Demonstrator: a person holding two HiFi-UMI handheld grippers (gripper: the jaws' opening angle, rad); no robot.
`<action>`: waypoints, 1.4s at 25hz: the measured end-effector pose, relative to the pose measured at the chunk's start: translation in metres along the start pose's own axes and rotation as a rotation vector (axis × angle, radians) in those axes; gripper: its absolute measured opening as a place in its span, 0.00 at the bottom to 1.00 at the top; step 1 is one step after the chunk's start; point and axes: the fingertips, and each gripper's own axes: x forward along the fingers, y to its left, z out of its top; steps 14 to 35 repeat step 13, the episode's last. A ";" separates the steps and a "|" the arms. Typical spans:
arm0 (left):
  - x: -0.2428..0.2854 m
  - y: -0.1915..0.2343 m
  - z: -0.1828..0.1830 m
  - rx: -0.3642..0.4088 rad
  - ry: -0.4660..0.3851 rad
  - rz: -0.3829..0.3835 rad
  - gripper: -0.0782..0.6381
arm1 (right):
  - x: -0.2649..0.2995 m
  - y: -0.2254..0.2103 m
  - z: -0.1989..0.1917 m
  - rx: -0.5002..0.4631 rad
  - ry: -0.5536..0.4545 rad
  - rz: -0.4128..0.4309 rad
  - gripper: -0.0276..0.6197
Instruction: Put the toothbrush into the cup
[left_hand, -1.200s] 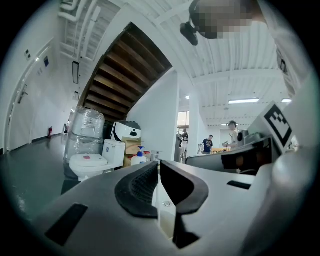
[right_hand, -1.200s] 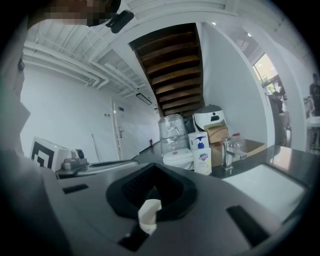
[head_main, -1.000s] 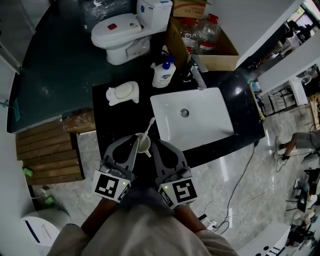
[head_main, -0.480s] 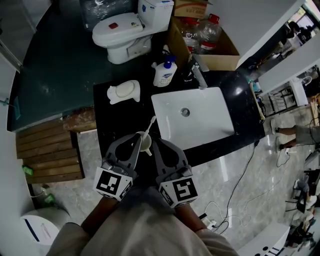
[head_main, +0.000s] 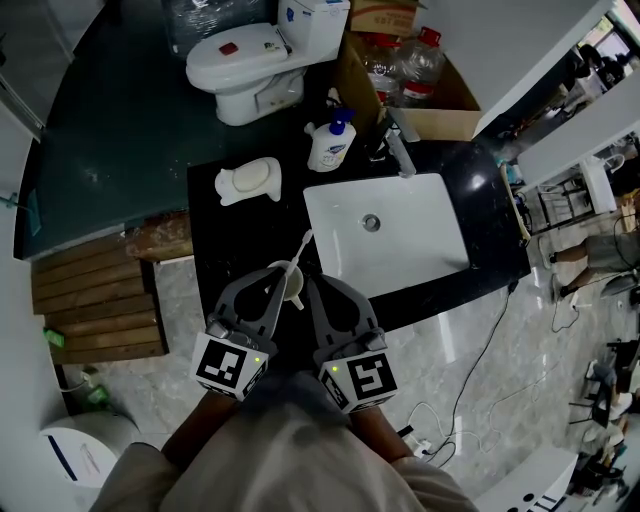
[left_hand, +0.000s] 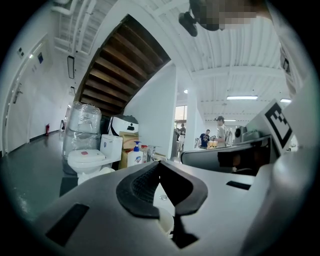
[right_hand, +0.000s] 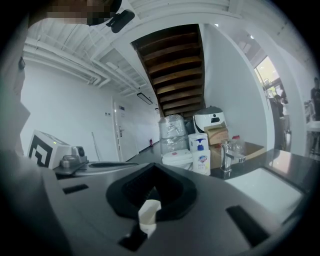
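Observation:
A white cup (head_main: 286, 283) stands on the black counter (head_main: 235, 245) near its front edge, left of the sink. A white toothbrush (head_main: 298, 254) leans in it, its head pointing up and to the right over the rim. My left gripper (head_main: 275, 283) is shut against the cup's left side; in the left gripper view the cup's wall (left_hand: 166, 222) shows low between the jaws. My right gripper (head_main: 305, 292) is shut on a white piece (right_hand: 148, 215) that looks like the cup's handle.
A white sink (head_main: 400, 235) with a faucet (head_main: 397, 150) fills the counter's right half. A soap dish (head_main: 247, 183) and a pump bottle (head_main: 330, 145) stand at the back. Behind are a toilet (head_main: 250, 60) and a cardboard box (head_main: 420, 95) of bottles.

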 end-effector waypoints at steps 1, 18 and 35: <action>0.000 0.000 0.000 -0.001 0.001 -0.001 0.12 | 0.000 0.000 0.000 0.001 0.000 -0.001 0.05; 0.002 0.004 -0.004 -0.021 0.006 -0.001 0.12 | -0.001 -0.003 0.001 -0.012 -0.005 -0.019 0.05; 0.002 0.004 -0.004 -0.021 0.006 -0.001 0.12 | -0.001 -0.003 0.001 -0.012 -0.005 -0.019 0.05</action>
